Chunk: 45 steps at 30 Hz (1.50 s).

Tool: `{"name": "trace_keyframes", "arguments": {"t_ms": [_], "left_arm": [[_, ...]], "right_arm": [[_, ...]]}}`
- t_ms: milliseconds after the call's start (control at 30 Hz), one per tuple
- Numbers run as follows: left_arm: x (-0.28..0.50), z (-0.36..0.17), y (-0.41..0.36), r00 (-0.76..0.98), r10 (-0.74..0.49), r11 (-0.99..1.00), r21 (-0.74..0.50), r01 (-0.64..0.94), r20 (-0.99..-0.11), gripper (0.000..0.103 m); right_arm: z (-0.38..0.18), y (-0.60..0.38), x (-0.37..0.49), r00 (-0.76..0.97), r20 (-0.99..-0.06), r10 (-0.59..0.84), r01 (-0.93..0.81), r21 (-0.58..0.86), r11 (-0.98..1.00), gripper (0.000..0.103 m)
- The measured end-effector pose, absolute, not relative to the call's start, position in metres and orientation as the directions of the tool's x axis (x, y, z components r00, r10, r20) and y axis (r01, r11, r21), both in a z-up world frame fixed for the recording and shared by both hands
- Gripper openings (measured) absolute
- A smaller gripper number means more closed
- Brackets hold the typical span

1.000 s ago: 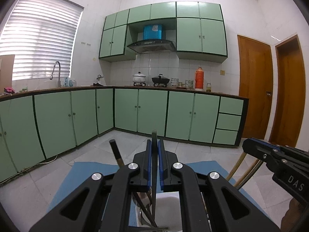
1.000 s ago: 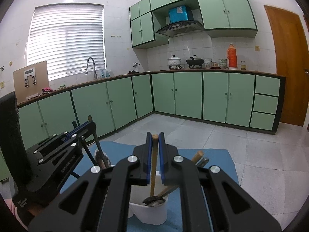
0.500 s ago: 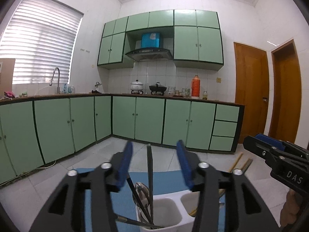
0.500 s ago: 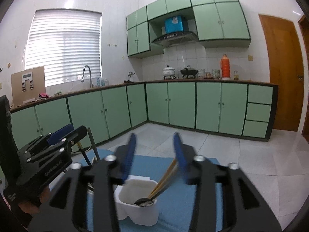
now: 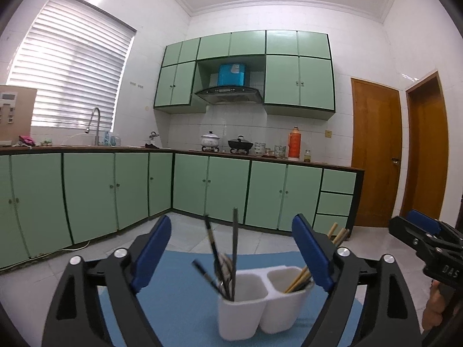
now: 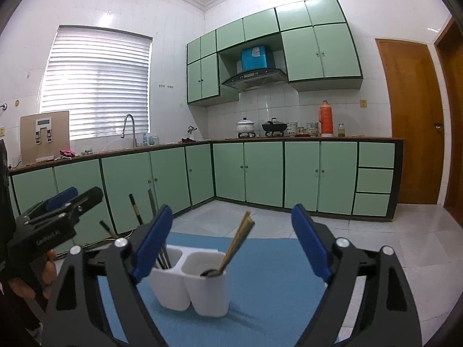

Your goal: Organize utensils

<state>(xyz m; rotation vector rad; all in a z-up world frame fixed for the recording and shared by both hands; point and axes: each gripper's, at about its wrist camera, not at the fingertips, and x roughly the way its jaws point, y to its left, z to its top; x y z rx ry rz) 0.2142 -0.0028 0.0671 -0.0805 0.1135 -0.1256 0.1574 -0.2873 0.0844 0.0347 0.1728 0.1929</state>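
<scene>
While both grippers hang above the blue mat, left gripper has its fingers wide apart w/ nothing between them; right gripper is likewise spread & empty. White two-compartment holder stands upright on the mat. Its left compartment, seen from left wrist cam, has the dark-handled utensils leaning at angles; the other has the wooden chopsticks tilted to the right, plus a dark spoon bowl at the rim. Green cabinets run behind.
</scene>
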Motion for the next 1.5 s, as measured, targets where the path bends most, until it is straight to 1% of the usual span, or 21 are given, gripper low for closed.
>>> {"name": "trace_keyframes", "arguments": {"t_ms": [67,300,567,733,833,967,1167,1267,1367,1500], "left_arm": [[0.201,0.065,0.000,0.987,-0.115,0.991,-0.083,0.106,-0.111,0.091],[0.163,0.044,0.006,0.983,-0.083,0.995,-0.059,0.075,-0.166,0.094],[0.125,0.019,0.007,0.966,-0.077,0.996,-0.056,0.065,-0.246,0.096],[0.106,0.008,0.002,0.952,-0.081,0.996,-0.047,0.070,-0.295,0.096],[0.096,0.006,-0.002,0.933,-0.094,0.995,-0.051,0.081,-0.348,0.097],[0.085,0.008,-0.004,0.910,-0.107,0.994,-0.066,0.088,-0.401,0.097],[0.067,0.026,-0.008,0.900,-0.108,0.994,-0.050,0.096,-0.422,0.097],[0.061,0.033,-0.010,0.895,-0.100,0.995,-0.035,0.094,-0.434,0.097],[0.059,0.039,-0.012,0.883,-0.087,0.996,-0.029,0.083,-0.462,0.097],[0.064,0.042,-0.014,0.868,-0.097,0.995,-0.040,0.089,-0.486,0.097]], "right_arm": [[0.079,-0.290,0.146,0.966,-0.172,0.192,-0.185,0.056,0.981,0.090],[0.058,-0.292,0.111,0.956,-0.219,0.196,-0.187,0.060,0.980,0.096],[0.034,-0.284,0.076,0.933,-0.291,0.213,-0.203,0.062,0.977,0.098],[0.019,-0.277,0.059,0.912,-0.353,0.209,-0.196,0.073,0.978,0.098],[0.014,-0.270,0.051,0.892,-0.407,0.196,-0.189,0.058,0.980,0.098],[0.020,-0.267,0.041,0.872,-0.443,0.210,-0.192,0.085,0.978,0.098],[0.049,-0.268,0.030,0.847,-0.479,0.233,-0.204,0.112,0.972,0.098],[0.061,-0.266,0.029,0.827,-0.514,0.230,-0.202,0.111,0.973,0.098],[0.065,-0.264,0.029,0.805,-0.544,0.237,-0.205,0.120,0.971,0.098],[0.067,-0.258,0.032,0.792,-0.564,0.233,-0.212,0.105,0.972,0.098]]}}
